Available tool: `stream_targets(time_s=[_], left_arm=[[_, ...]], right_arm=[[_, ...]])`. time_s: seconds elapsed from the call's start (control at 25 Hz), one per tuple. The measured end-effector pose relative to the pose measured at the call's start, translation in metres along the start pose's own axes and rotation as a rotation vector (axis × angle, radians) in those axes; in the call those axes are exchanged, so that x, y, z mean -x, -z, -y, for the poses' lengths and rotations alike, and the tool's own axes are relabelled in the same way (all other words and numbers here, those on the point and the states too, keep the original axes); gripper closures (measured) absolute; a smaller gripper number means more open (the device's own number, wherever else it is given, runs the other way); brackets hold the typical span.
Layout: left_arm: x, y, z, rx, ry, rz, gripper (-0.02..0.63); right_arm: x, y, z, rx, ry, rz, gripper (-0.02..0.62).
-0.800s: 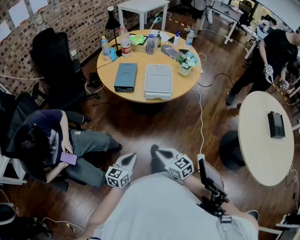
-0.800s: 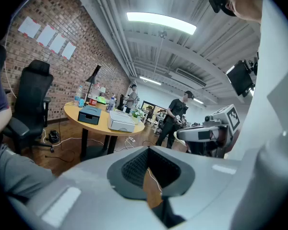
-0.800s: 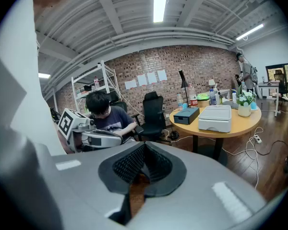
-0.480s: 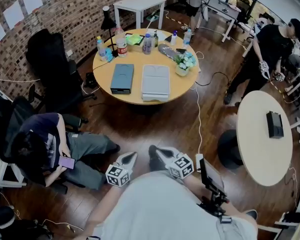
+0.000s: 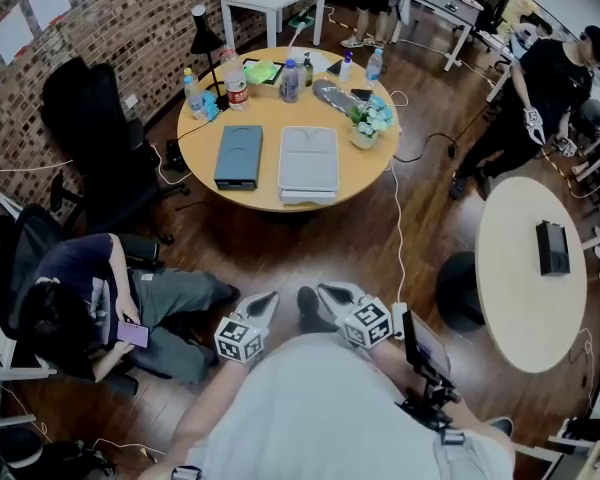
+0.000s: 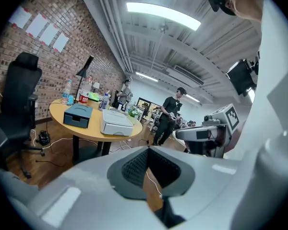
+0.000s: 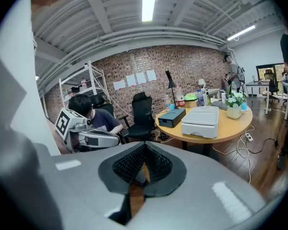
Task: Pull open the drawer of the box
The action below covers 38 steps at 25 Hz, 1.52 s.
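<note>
Two flat boxes lie side by side on the round wooden table (image 5: 270, 204): a dark blue-grey box (image 5: 238, 156) and a white box (image 5: 308, 162). The left gripper view shows the blue-grey box (image 6: 78, 115) with a drawer front facing me, beside the white box (image 6: 115, 122). Both grippers hang close to my chest, far from the table. The left gripper (image 5: 268, 300) is shut with nothing in it, its pads meeting (image 6: 148, 150). The right gripper (image 5: 325, 290) is also shut and empty (image 7: 143, 147).
A seated person with a phone (image 5: 80, 298) is at my left, behind them a black office chair (image 5: 90, 128). Bottles, a lamp and a flower pot (image 5: 365, 128) crowd the table's far side. A second round table (image 5: 530, 278) stands right; cables (image 5: 400, 218) cross the wooden floor.
The head view has shifted a little, so the table and boxes sit slightly further left. Both grippers stay shut by my chest. The standing person at the right has moved a little.
</note>
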<state>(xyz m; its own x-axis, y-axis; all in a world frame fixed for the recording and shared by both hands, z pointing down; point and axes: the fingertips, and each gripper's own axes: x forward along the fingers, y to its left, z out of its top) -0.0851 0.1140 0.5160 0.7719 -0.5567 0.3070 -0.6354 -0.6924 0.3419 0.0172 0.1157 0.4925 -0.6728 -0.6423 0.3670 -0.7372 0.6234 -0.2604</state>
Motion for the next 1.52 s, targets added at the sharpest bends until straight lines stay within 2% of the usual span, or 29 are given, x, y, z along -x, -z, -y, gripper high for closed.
stream_targets(time_s=[0.4, 0.84, 1.04, 1.24, 1.52], left_arm=[[-0.042, -0.032, -0.017, -0.035, 0.041, -0.017, 0.600], [-0.086, -0.047, -0.029, -0.062, 0.083, -0.060, 0.600], [-0.091, -0.045, -0.036, -0.040, 0.079, -0.088, 0.600], [-0.106, -0.052, -0.052, -0.029, 0.072, -0.089, 0.600], [-0.123, -0.044, -0.065, 0.009, 0.055, -0.107, 0.600]], right_arm=[[-0.020, -0.018, 0.035, -0.005, 0.014, -0.009, 0.588], [-0.049, -0.027, 0.067, -0.011, 0.003, -0.027, 0.588], [-0.057, -0.025, 0.075, -0.022, -0.008, -0.057, 0.588], [-0.073, -0.039, 0.097, -0.003, -0.003, -0.057, 0.588], [-0.090, -0.033, 0.113, 0.004, -0.027, -0.110, 0.588]])
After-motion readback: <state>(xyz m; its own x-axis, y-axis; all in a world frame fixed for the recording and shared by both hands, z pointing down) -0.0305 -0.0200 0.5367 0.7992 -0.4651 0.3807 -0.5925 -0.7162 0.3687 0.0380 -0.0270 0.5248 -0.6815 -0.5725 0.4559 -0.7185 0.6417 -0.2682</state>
